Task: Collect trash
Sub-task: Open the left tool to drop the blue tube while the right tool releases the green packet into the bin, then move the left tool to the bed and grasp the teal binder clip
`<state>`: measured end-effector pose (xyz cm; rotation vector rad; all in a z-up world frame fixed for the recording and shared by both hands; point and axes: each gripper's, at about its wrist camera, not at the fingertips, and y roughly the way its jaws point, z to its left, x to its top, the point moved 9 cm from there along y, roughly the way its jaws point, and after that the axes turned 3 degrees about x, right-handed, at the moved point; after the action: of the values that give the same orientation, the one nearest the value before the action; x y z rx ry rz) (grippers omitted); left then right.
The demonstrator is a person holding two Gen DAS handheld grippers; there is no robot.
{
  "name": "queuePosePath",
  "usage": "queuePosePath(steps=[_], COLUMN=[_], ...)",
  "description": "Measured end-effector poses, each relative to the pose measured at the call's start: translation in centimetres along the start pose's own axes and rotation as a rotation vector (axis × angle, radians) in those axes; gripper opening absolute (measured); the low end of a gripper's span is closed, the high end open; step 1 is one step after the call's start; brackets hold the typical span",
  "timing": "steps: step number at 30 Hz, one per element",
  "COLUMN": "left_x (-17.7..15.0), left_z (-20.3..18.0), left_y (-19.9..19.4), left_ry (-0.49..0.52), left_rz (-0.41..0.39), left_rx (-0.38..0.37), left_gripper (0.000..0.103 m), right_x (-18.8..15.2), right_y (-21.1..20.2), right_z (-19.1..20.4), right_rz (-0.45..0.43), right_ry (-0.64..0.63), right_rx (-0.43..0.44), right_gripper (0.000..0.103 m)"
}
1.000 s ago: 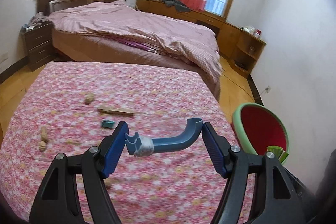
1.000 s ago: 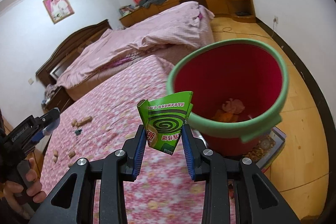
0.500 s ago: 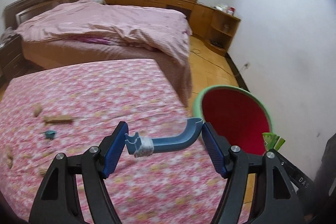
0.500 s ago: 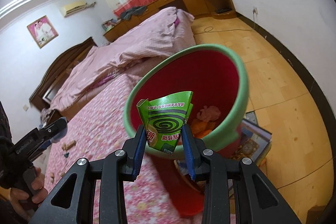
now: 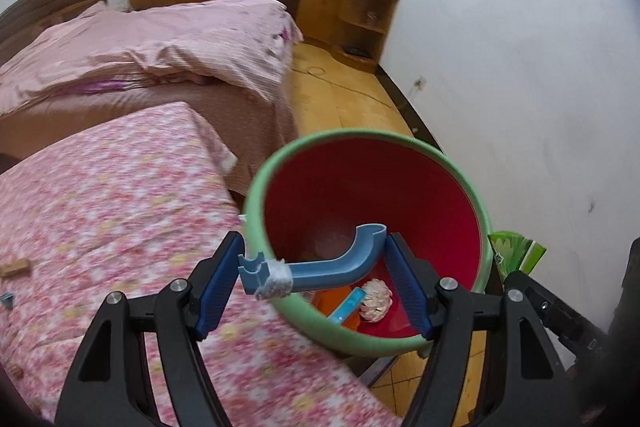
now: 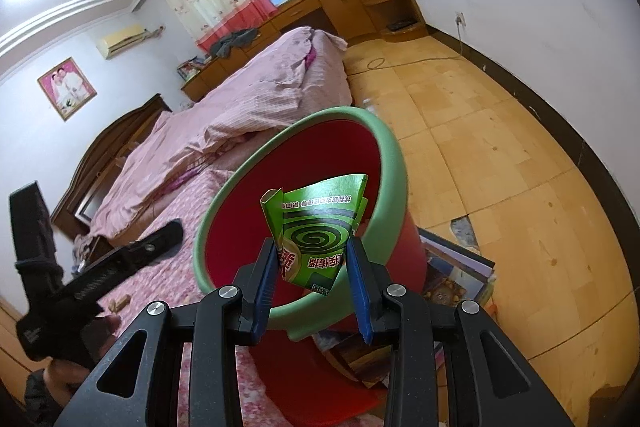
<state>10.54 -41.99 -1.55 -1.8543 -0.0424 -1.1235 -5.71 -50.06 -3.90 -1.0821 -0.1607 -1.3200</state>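
both tongs hold trash over red bin (image 5: 372,183)

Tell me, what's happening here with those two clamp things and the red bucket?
A person is tidying up trash with a hand-held gripper in each hand. The left gripper has its fingers closed on a curved blue plastic piece, held over the mouth of the red bin with the green rim beside the floral-covered table. The right gripper clamps a crumpled green mosquito-coil box, also at the bin. Neither item has been dropped yet. Some scraps already lie inside the bin.
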Motion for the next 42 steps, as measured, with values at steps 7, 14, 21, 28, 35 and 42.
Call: queuePosePath(steps=[7, 14, 21, 28, 35, 42], left_x=[-0.8, -0.9, -0.9, -1.3, -1.7, -2.5], left_z=[-1.2, -1.1, 0.8, 4.1, 8.0, 13.0], left_y=[2.5, 2.6, 0.9, -0.9, -3.1, -4.8], left_ry=[0.036, 0.03, -0.019, -0.085, -0.161, -0.239], left_rz=[0.054, 0.041, 0.038, 0.031, 0.004, -0.008], left_rx=[0.023, 0.002, 0.007, 0.052, 0.103, 0.173], left_gripper=[0.072, 0.081, 0.081, 0.081, 0.081, 0.081], right_x=[0.3, 0.3, 0.6, 0.2, -0.8, -1.1], right_y=[0.1, 0.5, 1.7, 4.1, 5.2, 5.5], right_z=[-1.2, -1.5, -0.2, 1.8, 2.6, 3.1], right_rz=[0.0, 0.01, 0.025, 0.066, 0.096, 0.106], right_ry=[0.024, 0.025, -0.009, -0.044, -0.045, -0.038], right_rx=[-0.013, -0.019, -0.007, 0.016, 0.016, 0.014], right_gripper=[0.034, 0.034, 0.035, 0.038, 0.04, 0.047])
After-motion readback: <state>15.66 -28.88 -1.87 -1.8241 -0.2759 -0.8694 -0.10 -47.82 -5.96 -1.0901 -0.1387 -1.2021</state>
